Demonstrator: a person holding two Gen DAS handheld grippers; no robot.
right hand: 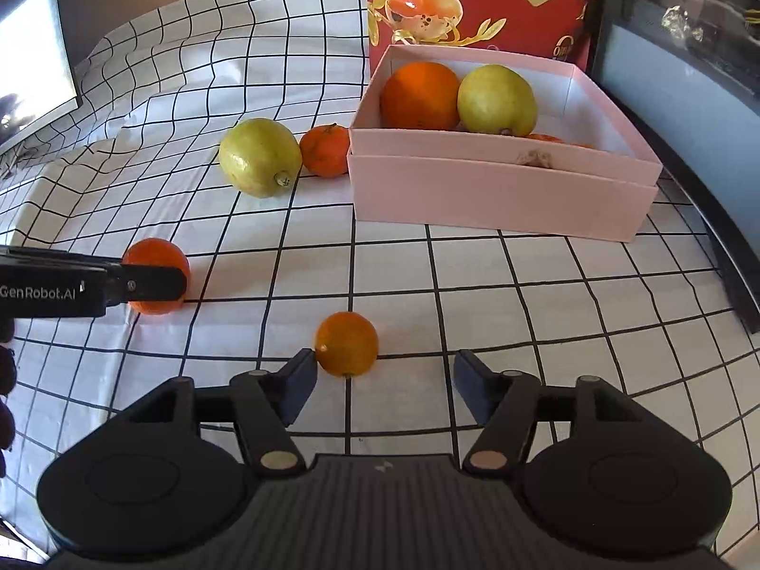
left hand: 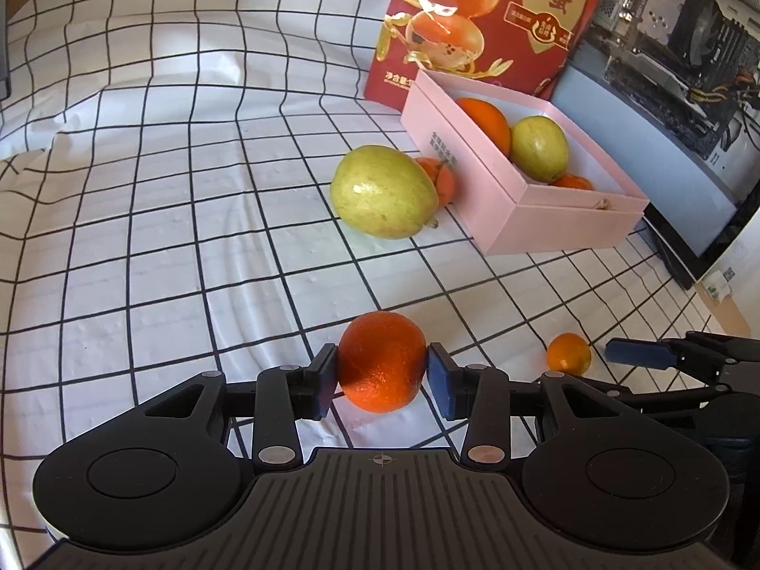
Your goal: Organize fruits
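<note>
Counter [right hand: 475, 285] covered by a white black-grid cloth [left hand: 142, 237], creased at far left. Directly on it: pink box [right hand: 498, 199], red bag [left hand: 475, 47] behind, green fruit [right hand: 260, 157], three oranges [right hand: 346, 344] loose

My left gripper [left hand: 380, 375] closes round one orange [left hand: 382, 362] on the cloth [left hand: 166, 261]; a smaller fruit [right hand: 346, 343] lies just ahead of my right gripper [right hand: 384, 382]; beyond stands the box [right hand: 503, 190], fruit inside, two more fruits left of it.
</note>
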